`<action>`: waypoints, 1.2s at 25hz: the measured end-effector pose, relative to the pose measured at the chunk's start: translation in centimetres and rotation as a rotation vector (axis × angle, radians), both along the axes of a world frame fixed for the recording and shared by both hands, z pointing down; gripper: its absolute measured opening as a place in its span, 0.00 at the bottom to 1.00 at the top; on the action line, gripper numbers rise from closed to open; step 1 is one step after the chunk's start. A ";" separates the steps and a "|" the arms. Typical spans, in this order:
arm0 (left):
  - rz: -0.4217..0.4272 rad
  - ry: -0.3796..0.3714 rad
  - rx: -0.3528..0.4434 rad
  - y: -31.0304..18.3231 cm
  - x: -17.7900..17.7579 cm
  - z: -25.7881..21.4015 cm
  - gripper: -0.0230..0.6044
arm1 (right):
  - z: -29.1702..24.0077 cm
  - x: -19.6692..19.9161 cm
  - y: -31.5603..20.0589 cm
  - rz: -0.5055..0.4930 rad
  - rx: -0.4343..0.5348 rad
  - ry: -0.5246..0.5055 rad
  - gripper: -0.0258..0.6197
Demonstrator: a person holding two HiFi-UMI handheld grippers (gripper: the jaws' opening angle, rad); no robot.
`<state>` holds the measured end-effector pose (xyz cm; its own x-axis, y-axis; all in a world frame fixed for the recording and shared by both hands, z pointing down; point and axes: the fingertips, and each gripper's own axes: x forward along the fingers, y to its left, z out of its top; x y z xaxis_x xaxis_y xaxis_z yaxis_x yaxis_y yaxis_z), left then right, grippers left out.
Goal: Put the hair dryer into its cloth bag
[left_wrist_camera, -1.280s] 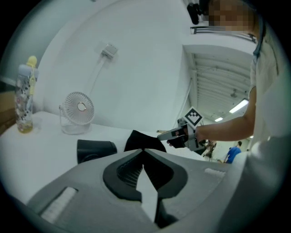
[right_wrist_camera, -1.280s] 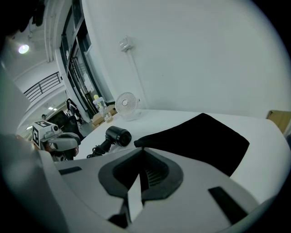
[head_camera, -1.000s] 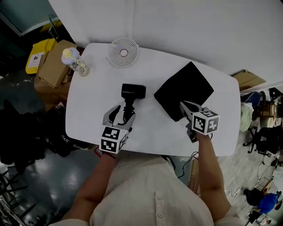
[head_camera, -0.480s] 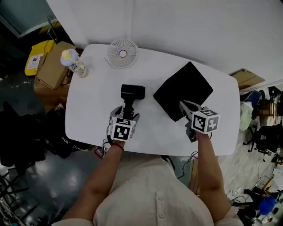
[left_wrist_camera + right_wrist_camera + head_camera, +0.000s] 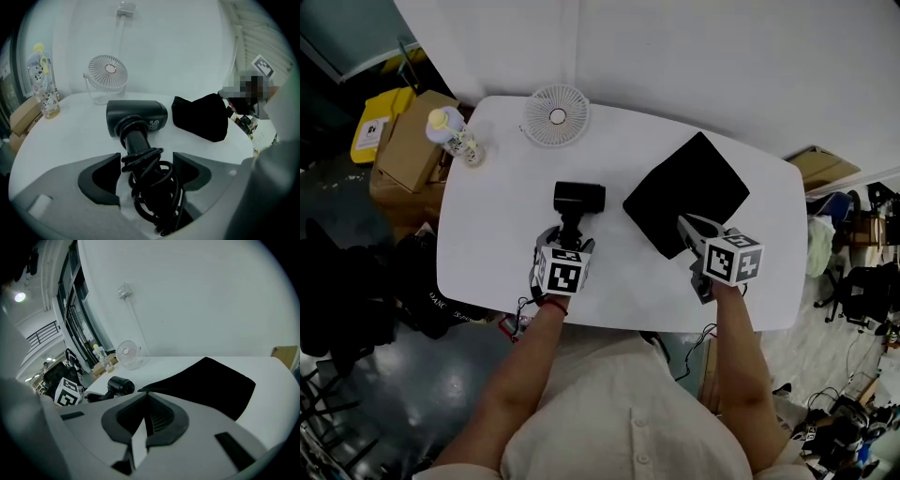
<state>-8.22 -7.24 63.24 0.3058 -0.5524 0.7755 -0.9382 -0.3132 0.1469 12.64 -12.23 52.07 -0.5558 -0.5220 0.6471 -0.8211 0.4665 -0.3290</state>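
Hair dryer (image 5: pixel 136 117) handle sits within just-widened left gripper (image 5: pixel 146 159).

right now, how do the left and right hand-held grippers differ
The left hand-held gripper has its jaws wide apart, having just been opening; the right hand-held gripper is shut. The left straddles the hair dryer handle and its coiled cord without clamping them. The right has its tips at the cloth bag near corner; whether it pinches the cloth is unclear. Both are at the near side of the white table.

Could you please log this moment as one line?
left claw: jaws just opening, hair dryer handle between, ungripped | right claw: shut on cloth bag edge
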 end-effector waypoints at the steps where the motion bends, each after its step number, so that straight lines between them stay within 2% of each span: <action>1: 0.003 -0.003 -0.009 0.1 -0.1 0.3 0.60 | -0.1 0.0 -0.1 0.004 0.000 -0.006 0.07; 6: 0.018 -0.021 -0.006 0.2 -0.2 0.8 0.59 | -0.5 0.0 -0.4 0.016 0.003 -0.019 0.07; 11: 0.039 -0.082 0.020 0.4 -0.1 1.0 0.59 | -0.6 -0.1 -0.4 0.020 0.005 -0.020 0.07; 16: -0.004 -0.069 -0.009 0.2 -1.0 1.0 0.50 | -0.6 -0.2 -0.5 0.022 0.005 -0.020 0.07; 18: -0.010 -0.053 -0.026 0.3 -1.6 0.9 0.39 | -0.6 -0.2 -0.5 0.024 0.004 -0.022 0.07; 19: -0.001 -0.045 -0.034 0.4 -1.8 0.8 0.38 | -0.6 -0.1 -0.5 0.024 0.003 -0.023 0.07; 21: 0.028 -0.026 -0.035 0.6 -1.9 0.4 0.38 | -0.6 -0.1 -0.6 0.027 0.001 -0.024 0.07; 27: 0.077 0.097 -0.073 2.0 -1.1 -2.7 0.37 | -0.4 0.1 -0.9 0.038 -0.001 -0.037 0.07; 30: 0.121 0.204 -0.090 3.3 0.4 -5.0 0.37 | -0.5 0.1 -1.0 0.044 -0.001 -0.047 0.07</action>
<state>-7.78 -3.99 58.22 0.5209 -0.4338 0.7351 -0.8427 -0.3987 0.3618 12.70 -13.23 51.54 -0.5620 -0.5460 0.6213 -0.8245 0.4298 -0.3681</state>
